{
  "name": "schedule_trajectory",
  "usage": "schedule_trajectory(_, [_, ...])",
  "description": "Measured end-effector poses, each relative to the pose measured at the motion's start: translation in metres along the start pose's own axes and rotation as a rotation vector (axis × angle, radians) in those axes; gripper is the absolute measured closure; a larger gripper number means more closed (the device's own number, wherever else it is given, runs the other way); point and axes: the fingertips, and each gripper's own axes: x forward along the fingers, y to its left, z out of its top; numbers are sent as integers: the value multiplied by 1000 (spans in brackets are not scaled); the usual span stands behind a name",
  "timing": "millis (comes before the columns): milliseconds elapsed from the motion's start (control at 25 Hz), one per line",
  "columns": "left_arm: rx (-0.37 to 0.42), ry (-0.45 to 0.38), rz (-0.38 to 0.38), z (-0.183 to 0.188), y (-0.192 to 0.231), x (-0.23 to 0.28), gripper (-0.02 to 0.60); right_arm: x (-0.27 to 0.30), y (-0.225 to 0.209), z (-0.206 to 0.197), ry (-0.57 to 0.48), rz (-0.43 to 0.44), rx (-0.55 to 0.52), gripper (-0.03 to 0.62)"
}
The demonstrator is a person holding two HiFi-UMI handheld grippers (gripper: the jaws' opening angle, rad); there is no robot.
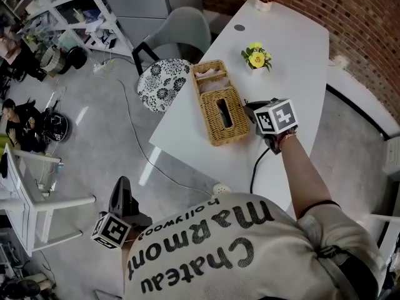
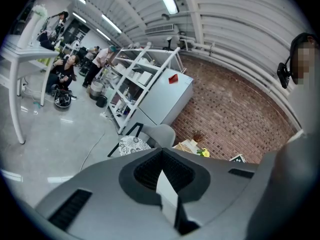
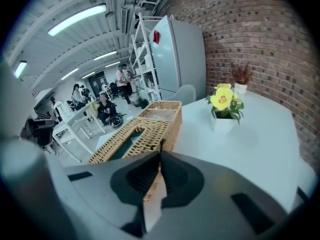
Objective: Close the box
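A wicker box (image 1: 219, 108) lies lengthwise on the white table (image 1: 294, 61). A woven lid with a long slot (image 1: 224, 112) covers its near part, and the far end (image 1: 208, 74) stands uncovered with pale contents showing. My right gripper (image 1: 250, 109) hovers just right of the box's side, jaws together and holding nothing. In the right gripper view the box (image 3: 150, 129) runs away to the left of the shut fingertips (image 3: 160, 153). My left gripper (image 1: 121, 185) hangs low over the floor, well off the table, shut and empty (image 2: 161, 153).
A small white pot of yellow flowers (image 1: 256, 57) stands right of the box's far end, also in the right gripper view (image 3: 223, 109). A grey chair (image 1: 178, 30) with a patterned cushion (image 1: 161, 83) sits at the table's left edge. A black cable (image 1: 255, 170) trails toward me. A brick wall (image 1: 350, 24) is on the right.
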Motion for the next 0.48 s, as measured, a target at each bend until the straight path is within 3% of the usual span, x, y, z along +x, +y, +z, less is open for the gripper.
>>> schedule_trajectory(480, [1, 3, 4, 0, 1, -3, 580, 2, -2, -2, -11, -2, 18, 579])
